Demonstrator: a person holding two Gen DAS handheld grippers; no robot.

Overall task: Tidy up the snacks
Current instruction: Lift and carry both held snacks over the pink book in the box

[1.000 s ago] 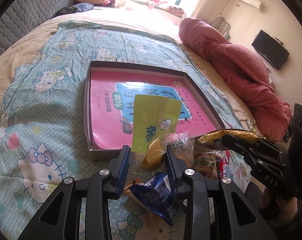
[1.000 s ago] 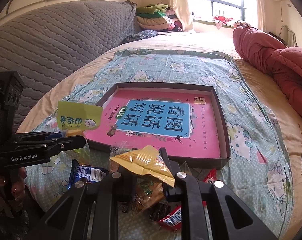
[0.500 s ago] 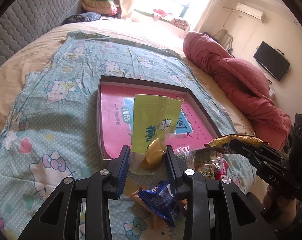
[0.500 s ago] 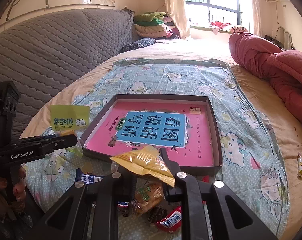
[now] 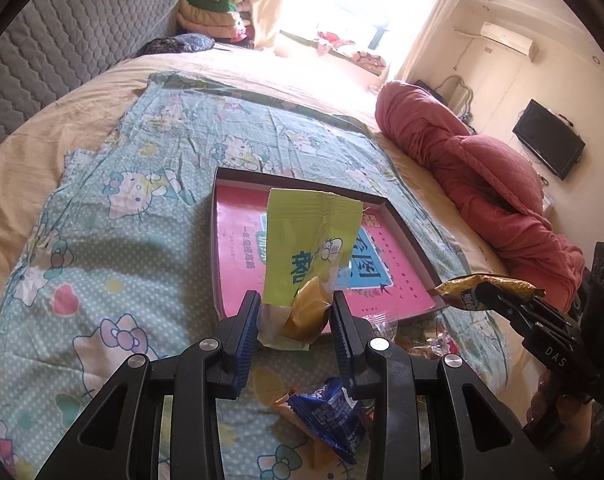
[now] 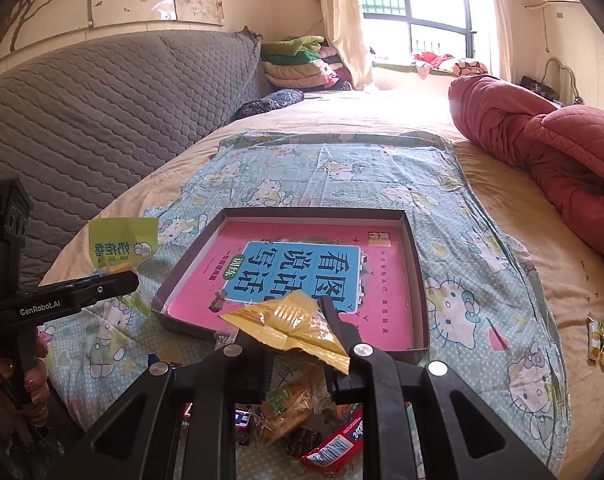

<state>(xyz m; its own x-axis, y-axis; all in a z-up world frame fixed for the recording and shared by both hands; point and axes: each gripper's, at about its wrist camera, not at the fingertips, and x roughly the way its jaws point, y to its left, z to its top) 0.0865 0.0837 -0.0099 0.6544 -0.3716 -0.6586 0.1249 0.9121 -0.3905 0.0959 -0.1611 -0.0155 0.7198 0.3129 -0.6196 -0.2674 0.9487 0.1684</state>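
My left gripper (image 5: 295, 312) is shut on a yellow-green snack packet (image 5: 308, 240) and holds it upright above the near edge of the shallow dark tray (image 5: 406, 220). A pink and blue book (image 6: 318, 268) lies in the tray. My right gripper (image 6: 291, 330) is shut on a gold snack packet (image 6: 289, 324), lifted just in front of the tray (image 6: 418, 280). The left gripper (image 6: 113, 282) also shows at the left of the right wrist view, the right gripper (image 5: 486, 292) at the right of the left wrist view.
A pile of loose snacks lies below the grippers: a blue packet (image 5: 328, 414), a red packet (image 6: 334, 446), a clear-wrapped cake (image 6: 289, 404). Another packet (image 6: 600, 334) lies on the bed at far right. A red quilt (image 6: 542, 140) is at right, a grey headboard (image 6: 81, 120) at left.
Both grippers have risen and pulled back from the tray, each carrying its packet. The tray and the snack pile have not moved.
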